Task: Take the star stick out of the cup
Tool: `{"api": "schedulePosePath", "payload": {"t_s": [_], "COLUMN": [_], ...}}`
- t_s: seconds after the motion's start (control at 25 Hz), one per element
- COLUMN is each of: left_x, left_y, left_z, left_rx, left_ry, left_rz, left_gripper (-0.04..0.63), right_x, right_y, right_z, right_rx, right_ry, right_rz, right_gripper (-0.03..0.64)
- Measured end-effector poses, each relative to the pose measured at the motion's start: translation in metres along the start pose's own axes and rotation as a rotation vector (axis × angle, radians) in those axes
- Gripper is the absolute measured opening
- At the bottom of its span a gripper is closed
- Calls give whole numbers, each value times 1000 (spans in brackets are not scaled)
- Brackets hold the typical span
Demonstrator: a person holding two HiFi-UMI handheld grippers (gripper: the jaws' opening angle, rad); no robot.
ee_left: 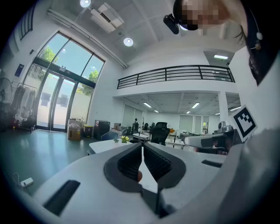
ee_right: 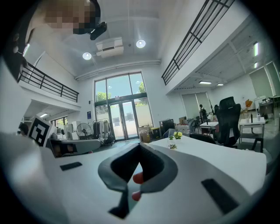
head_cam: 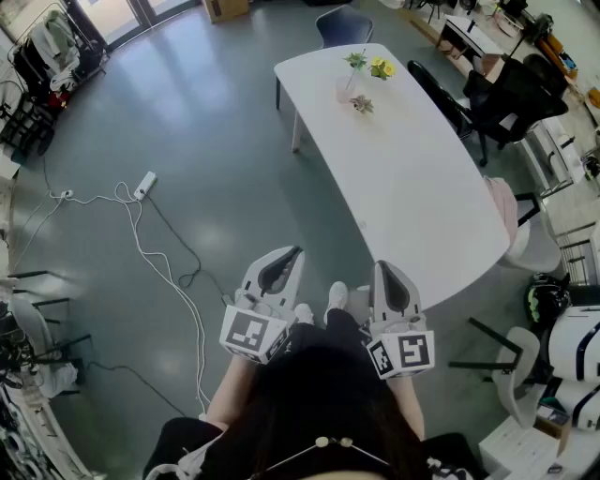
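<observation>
At the far end of the white table (head_cam: 412, 197) stands a pale cup (head_cam: 346, 89) with decorated sticks in it, one topped green (head_cam: 355, 60), one yellow (head_cam: 382, 68). Which of them is the star stick is too small to tell. A small sprig (head_cam: 362, 104) lies beside the cup. Both grippers are held close to the person's body, well short of the table's near end. My left gripper (head_cam: 294, 253) is shut and empty, as is my right gripper (head_cam: 383, 268). The right gripper view shows the yellow top (ee_right: 176, 135) far ahead past the closed jaws (ee_right: 140, 145).
A power strip (head_cam: 144, 184) with a white cable (head_cam: 159, 272) trails across the floor at left. Black office chairs (head_cam: 511, 94) stand along the table's right side and a blue chair (head_cam: 343, 22) at its far end. A white stool (head_cam: 539, 246) is at right.
</observation>
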State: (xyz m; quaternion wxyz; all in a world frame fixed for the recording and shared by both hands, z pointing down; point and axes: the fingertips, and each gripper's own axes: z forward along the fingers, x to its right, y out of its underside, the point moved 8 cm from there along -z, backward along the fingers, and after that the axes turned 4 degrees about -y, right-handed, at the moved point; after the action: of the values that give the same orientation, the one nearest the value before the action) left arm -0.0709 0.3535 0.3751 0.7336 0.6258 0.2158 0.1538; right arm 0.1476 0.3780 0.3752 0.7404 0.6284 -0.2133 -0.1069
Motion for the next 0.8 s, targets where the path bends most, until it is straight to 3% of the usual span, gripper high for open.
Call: {"api": "schedulePosePath", "payload": {"t_s": [0.56, 0.8], "left_x": [-10, -15], "left_y": [2, 12], "left_z": [-13, -25], "left_rx": [4, -7], "left_ry": [-2, -9], "left_rz": [-5, -11], "left_gripper": [17, 17], "right_x": [-15, -10], "right_y": [-1, 7], "right_z": [-1, -7], "right_rx": [31, 25], "right_ry": [-8, 50], "right_rz": [17, 26], "right_gripper": [3, 3]}}
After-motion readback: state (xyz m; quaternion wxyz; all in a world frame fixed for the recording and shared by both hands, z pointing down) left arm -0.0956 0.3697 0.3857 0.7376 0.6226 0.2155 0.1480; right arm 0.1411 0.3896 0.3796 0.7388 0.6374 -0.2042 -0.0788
